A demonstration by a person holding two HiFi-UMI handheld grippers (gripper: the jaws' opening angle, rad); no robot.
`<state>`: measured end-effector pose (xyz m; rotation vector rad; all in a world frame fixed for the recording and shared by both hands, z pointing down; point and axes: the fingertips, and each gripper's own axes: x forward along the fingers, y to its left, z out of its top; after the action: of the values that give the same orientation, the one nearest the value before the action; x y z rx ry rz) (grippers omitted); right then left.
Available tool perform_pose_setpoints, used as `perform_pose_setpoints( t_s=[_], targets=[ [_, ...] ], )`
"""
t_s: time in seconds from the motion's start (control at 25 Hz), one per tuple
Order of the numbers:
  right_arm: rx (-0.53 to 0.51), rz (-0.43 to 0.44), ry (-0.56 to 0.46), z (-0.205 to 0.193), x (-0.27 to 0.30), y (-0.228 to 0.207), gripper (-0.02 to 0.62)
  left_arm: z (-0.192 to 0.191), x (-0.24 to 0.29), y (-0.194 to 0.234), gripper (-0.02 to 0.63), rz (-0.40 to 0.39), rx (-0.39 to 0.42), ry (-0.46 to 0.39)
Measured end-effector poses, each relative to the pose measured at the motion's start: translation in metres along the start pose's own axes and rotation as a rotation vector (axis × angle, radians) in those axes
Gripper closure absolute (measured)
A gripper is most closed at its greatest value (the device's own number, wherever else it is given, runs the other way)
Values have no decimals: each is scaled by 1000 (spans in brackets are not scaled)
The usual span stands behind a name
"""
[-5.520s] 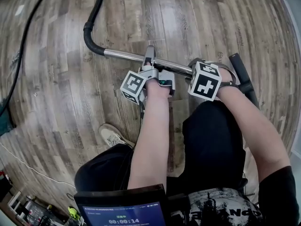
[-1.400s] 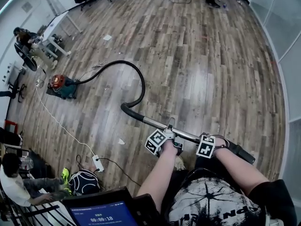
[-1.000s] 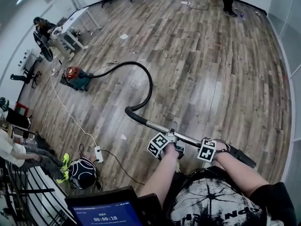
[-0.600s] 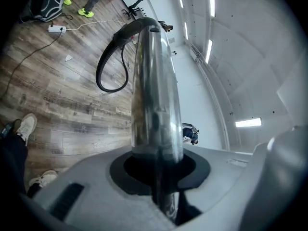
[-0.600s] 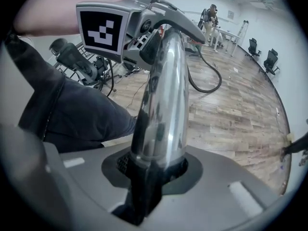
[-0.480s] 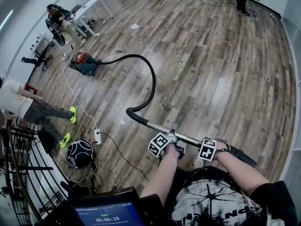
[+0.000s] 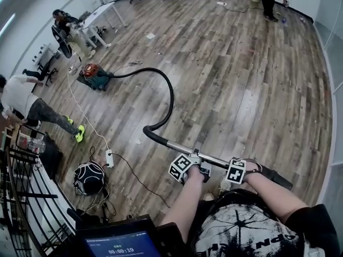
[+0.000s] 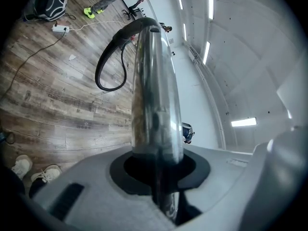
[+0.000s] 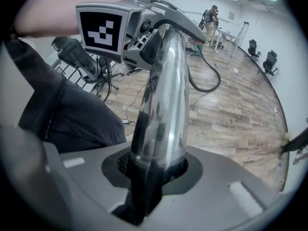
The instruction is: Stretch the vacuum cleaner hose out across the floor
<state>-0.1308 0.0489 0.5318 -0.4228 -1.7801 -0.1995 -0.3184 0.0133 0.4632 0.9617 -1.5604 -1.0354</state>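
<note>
Plainly, the trouble begins at the left. The vacuum cleaner (image 7: 92, 75) stands near the far left edge of the floor (image 7: 257, 90), and a hard tug on the hose (image 7: 170, 92) could drag it, tip it, or haul it away from the power strip (image 7: 109, 158) it seems wired to. The hose might also kink where it doubles back into the metal tube (image 7: 185, 148), instead of unrolling. The tube is smooth and shiny, so a slip is possible too. The left claw (image 7: 194, 155) is clenched round the tube and the right claw (image 7: 247, 167) is clenched round it nearer the black handle end. Either could slide along it under load, or twist it if the two pull unevenly.

The hose is black and lies on the boards. It leaves the vacuum cleaner, runs rightward, and arches over in one wide bend. It then hooks back to a dark cuff on the tube, which is held above the floor's near edge. It is not yet straight, and I judge the stretch only partly done, with that bend the slack left to take up.
</note>
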Motion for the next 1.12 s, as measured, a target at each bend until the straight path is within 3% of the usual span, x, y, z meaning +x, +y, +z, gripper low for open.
perform_pose_setpoints(
  t_s=[0.4,0.72,0.92,1.12],
  targets=[
    [73,-79,52,-20,10,75,492,-39,-56,24,519,-72,-23,102],
    [147,-76,89,-71,7,131,492,-107,-83,39,520,-65,-40,204],
    [144,-84,62,-104,-2,144,492,-145,-91,29,520,-71,-17,203],
    [93,-78,46,-149,-13,155,492,-189,-102,22,520,-71,-11,145]
  ],
)
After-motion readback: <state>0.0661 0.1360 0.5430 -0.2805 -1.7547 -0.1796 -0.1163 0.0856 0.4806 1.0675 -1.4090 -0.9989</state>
